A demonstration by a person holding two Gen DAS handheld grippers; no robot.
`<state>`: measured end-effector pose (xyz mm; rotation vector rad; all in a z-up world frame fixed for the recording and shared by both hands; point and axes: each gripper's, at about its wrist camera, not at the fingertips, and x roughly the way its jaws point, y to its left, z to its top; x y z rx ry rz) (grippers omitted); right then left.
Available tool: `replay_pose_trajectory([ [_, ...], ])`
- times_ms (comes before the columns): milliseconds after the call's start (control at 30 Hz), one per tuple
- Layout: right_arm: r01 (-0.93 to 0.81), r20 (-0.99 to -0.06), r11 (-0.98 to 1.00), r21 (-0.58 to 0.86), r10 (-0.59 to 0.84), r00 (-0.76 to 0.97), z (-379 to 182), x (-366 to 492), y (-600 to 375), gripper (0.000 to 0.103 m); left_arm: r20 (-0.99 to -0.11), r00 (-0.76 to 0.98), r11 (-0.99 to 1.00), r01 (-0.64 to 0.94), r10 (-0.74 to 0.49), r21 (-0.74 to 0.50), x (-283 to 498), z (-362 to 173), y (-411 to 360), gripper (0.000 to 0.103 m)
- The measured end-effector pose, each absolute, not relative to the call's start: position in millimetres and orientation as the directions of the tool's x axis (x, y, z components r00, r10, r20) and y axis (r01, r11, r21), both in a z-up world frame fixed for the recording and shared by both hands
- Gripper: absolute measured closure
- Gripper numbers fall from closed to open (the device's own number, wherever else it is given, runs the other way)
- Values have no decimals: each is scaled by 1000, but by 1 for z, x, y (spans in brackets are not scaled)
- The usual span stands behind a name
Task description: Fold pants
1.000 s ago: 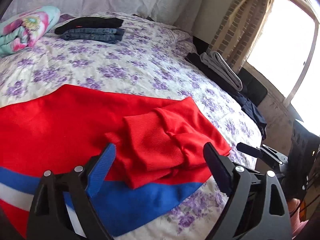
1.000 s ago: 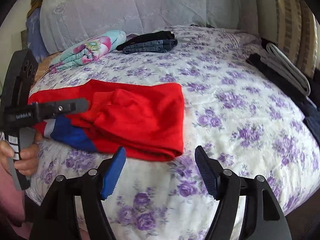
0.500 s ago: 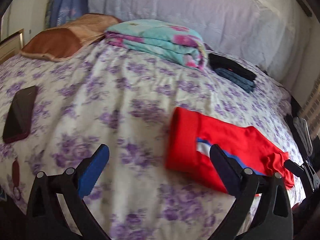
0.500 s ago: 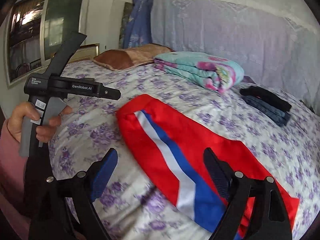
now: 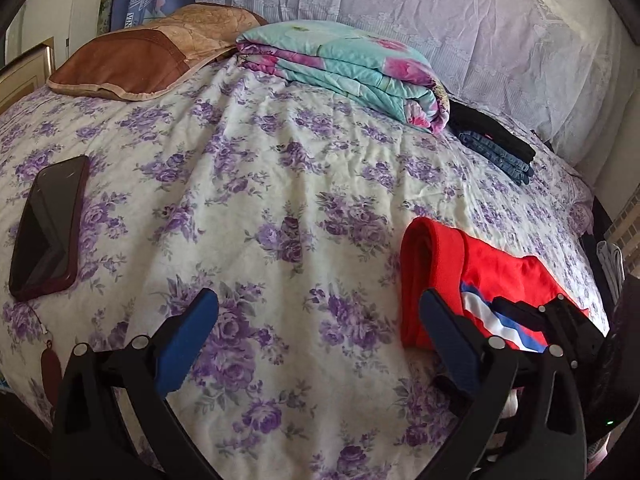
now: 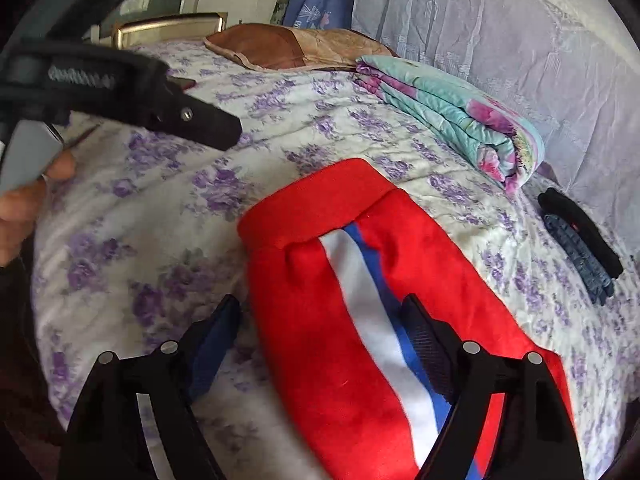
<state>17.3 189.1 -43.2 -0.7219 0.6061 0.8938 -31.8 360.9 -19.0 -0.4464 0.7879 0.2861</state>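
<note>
Red pants [image 6: 340, 320] with a white and blue stripe down the side lie folded on a bed covered by a white sheet with purple flowers [image 5: 260, 168], their ribbed waistband end pointing toward the head of the bed. In the right wrist view the right gripper [image 6: 320, 332] hovers over the pants with its jaws spread wide; they have just been narrowing slightly, and the red cloth lies below and between them, but neither pad presses on it. In the left wrist view the left gripper [image 5: 316, 328] is spread as wide as it goes, after having just been opening, with only flowered sheet between its jaws; the pants [image 5: 436, 280] lie just beside its right finger, and whether that finger brushes the cloth cannot be told. A hand [image 6: 24, 200] grips the left tool's handle at the left edge of the right wrist view. Farther out on the bed lie a dark phone [image 5: 48, 224] in a maroon case, a brown pillow [image 5: 132, 64], a folded turquoise blanket with pink flowers [image 5: 344, 68], and a small stack of folded dark clothes with jeans [image 5: 496, 148]. A pale lace curtain [image 5: 440, 8] hangs behind the bed.
</note>
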Motion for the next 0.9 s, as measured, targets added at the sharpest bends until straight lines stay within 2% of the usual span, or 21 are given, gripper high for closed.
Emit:
replay_pose_trajectory([
  [33, -848, -724, 431, -308, 472, 503, -45, 19, 190, 20, -733, 676, 873, -397, 70, -283, -29, -18, 361, 5],
  [100, -843, -719, 436, -315, 470, 512, -46, 21, 189, 30, -736, 676, 882, -376, 49, -286, -23, -18, 360, 5],
  [133, -840, -714, 433, -327, 470, 519, -46, 21, 189, 31, -739, 672, 886, -371, 49, -279, -20, -17, 359, 5],
  [200, -844, -712, 421, -333, 474, 518, -47, 18, 189, 48, -744, 666, 894, -362, 49, -265, -15, -15, 357, 5],
  [233, -841, -708, 421, -340, 474, 523, -46, 18, 189, 51, -746, 665, 897, -356, 47, -261, -12, -15, 356, 5],
  [300, -829, -696, 426, -362, 468, 545, -45, 16, 188, 65, -748, 662, 902, -347, 44, -255, -9, -13, 354, 5],
  [433, -818, -680, 482, -313, 488, 548, -35, 21, 176, 83, -749, 662, 909, -329, 28, -257, -4, -11, 351, 5],
  [533, -822, -673, 522, -228, 525, 520, -27, 29, 164, 88, -740, 671, 895, -303, -44, -327, -1, -11, 352, 5],
  [767, -818, -653, 555, -154, 564, 506, -24, 32, 154, 89, -633, 612, 709, -160, -475, -687, 23, -37, 349, 5],
  [900, -813, -640, 565, -139, 576, 509, -23, 30, 151, 90, -547, 560, 576, -145, -623, -804, 39, -56, 343, 5],
])
